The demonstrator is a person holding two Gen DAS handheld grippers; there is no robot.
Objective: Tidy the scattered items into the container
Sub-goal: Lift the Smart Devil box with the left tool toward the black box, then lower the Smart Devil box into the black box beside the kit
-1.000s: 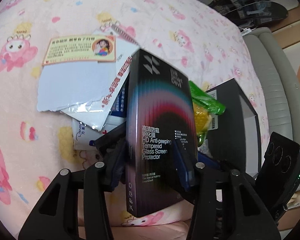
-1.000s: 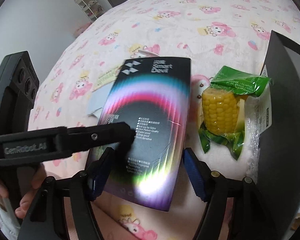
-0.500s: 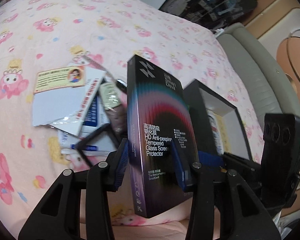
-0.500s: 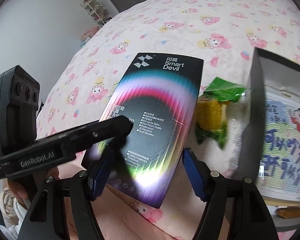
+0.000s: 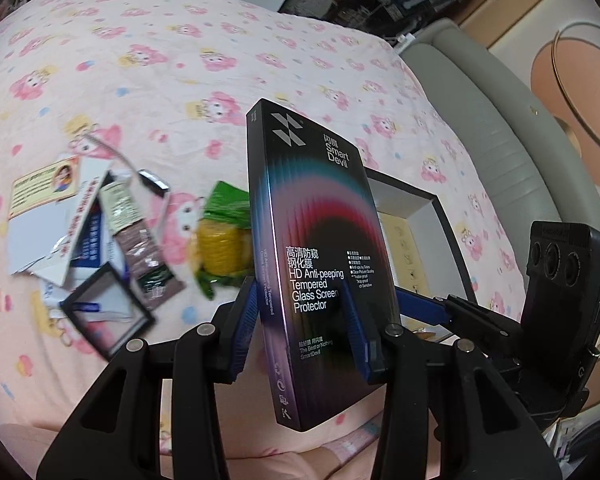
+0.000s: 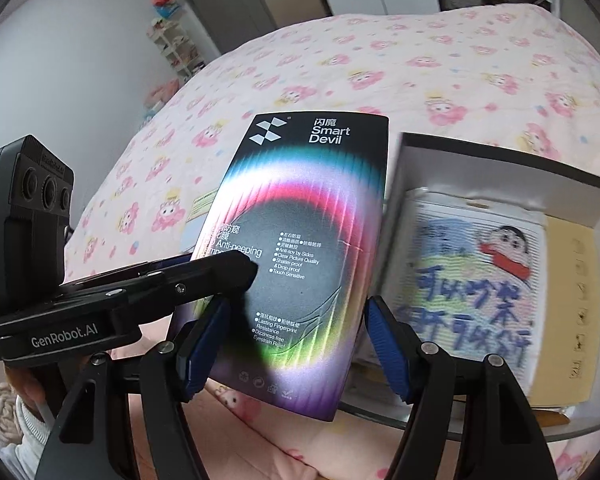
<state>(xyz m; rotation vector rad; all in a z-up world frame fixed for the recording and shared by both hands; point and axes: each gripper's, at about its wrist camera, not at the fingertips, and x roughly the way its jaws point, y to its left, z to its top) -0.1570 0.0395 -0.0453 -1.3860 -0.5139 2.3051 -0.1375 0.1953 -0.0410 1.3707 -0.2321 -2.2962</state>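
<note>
- Above the bed, the left gripper pinches the screen protector box, upright on its long axis.
- The open box lies just right of it.
- The right gripper hangs spread, nearer that container, holding nothing.

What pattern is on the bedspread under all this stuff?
Pale pink bedspread printed with small pink and yellow cartoon characters; the right wrist view shows it best.
</note>
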